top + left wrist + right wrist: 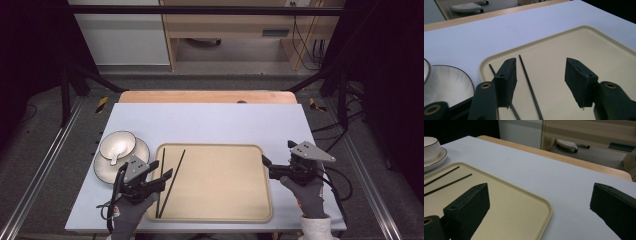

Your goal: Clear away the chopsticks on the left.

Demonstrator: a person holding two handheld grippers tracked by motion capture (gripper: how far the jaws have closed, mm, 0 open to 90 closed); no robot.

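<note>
Lab recording rig: black frame rails (65, 95), loose cables (305, 45) beyond grippers, bare white table (210, 125).

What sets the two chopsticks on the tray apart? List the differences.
The left chopstick lies almost straight along the tray's left edge; the right chopstick slants, its far end leaning right. So they sit close together at the near end and spread apart at the far end. The left gripper hangs open over both, grasping neither. Both are thin, black, and flat on the tray.
</note>
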